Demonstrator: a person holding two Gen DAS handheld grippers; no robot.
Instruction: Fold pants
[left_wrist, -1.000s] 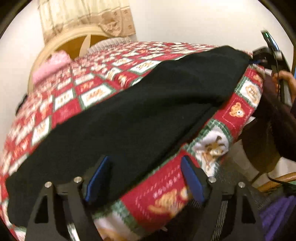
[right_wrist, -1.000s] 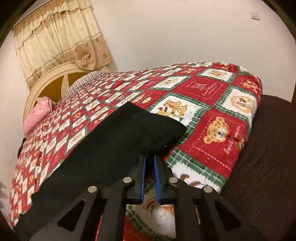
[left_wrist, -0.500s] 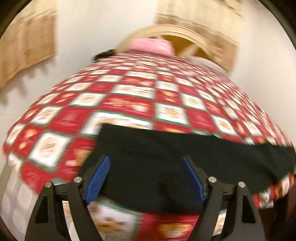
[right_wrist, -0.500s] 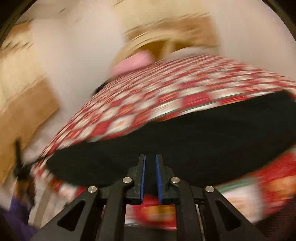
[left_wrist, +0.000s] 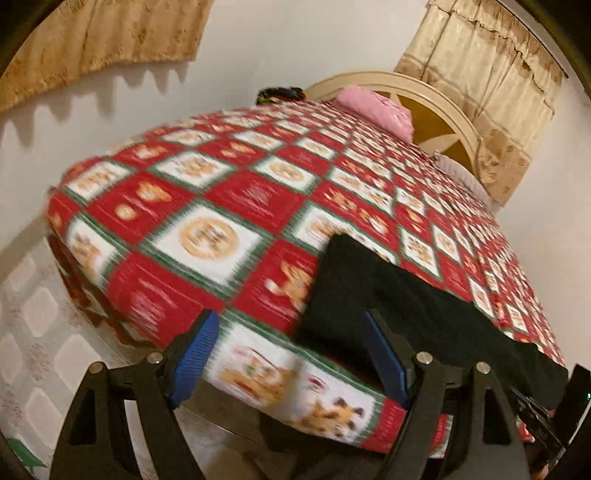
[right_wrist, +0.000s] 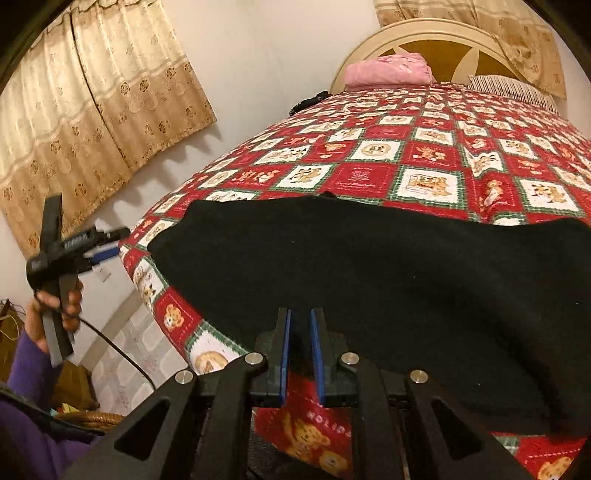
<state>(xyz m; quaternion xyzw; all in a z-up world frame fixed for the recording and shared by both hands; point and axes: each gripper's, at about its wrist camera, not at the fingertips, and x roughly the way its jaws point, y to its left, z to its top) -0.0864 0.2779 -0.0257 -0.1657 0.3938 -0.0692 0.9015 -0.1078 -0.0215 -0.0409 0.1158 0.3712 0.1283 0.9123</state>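
Observation:
Black pants (right_wrist: 388, 280) lie flat along the near edge of a bed with a red patchwork quilt (right_wrist: 424, 155). My right gripper (right_wrist: 300, 312) is shut, its tips over the pants' near edge around the middle; I see no cloth pinched between the pads. In the left wrist view the pants (left_wrist: 388, 295) run from the centre off to the right. There my left gripper (left_wrist: 290, 314) stands open at the bed's edge, its right finger over the pants' end and its left over bare quilt (left_wrist: 207, 236). From the right wrist the left gripper (right_wrist: 105, 253) shows beside the bed's left corner, held by a hand.
A pink folded cloth (right_wrist: 388, 70) and a striped pillow (right_wrist: 509, 88) lie by the cream headboard (right_wrist: 436, 40). Curtains (right_wrist: 92, 122) hang on the wall at left. A purple sleeve (right_wrist: 33, 387) and a wicker basket (right_wrist: 92, 419) are at lower left, above a tiled floor (left_wrist: 33, 321).
Both cameras swung and rolled. My left gripper went from the pants' long side to their left end. My right gripper went from the pants' right corner to the middle of their near edge.

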